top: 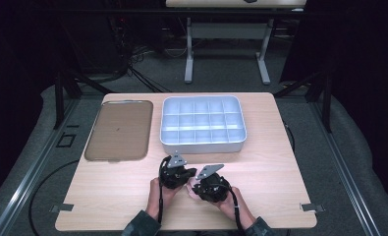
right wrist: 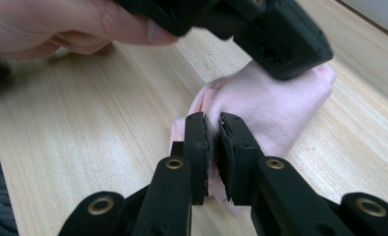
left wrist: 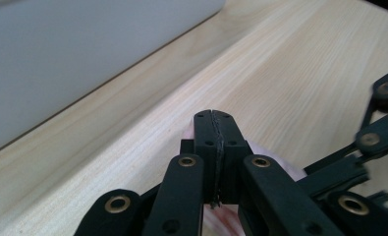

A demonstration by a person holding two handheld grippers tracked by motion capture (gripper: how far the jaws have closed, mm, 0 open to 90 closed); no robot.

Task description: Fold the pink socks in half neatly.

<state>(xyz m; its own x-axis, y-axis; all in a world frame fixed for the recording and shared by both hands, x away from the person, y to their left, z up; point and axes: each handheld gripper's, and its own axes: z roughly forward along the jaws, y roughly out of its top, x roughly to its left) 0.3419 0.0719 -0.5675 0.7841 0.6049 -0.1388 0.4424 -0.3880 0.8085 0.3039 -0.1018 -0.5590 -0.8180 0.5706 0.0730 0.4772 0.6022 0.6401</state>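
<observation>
Left claw [left wrist: 214, 120] is clenched, jaws pressed flat together, with a sliver of pink cloth [left wrist: 285, 164] showing underneath and between them at the base, so it is pinching that cloth. Right claw [right wrist: 212, 123] is nearly closed too, jaws a hair apart with the pink cloth's edge caught between them; the rest of the cloth [right wrist: 265, 105] bunches up just beyond, lying on the wood. In the right gripper view the other claw's black body hangs right over the bunched end of the cloth, and the person's hand [right wrist: 59, 24] sits at top left.

From the high view, both claws are side by side near the front middle of the bench [top: 108, 196], left claw [top: 174, 172] and right claw [top: 208, 182] almost touching, a bit of pink [top: 191, 186] peeking between them. The person's forearms come in from the bottom edge.

Moving outward: just beyond the claws stands a white divided tray [top: 202, 146], its compartments in rows. To its left lies a flat brown tray [top: 119, 130], close beside the white one but apart. Farther back, across the floor, another table's white legs [top: 188, 54].
</observation>
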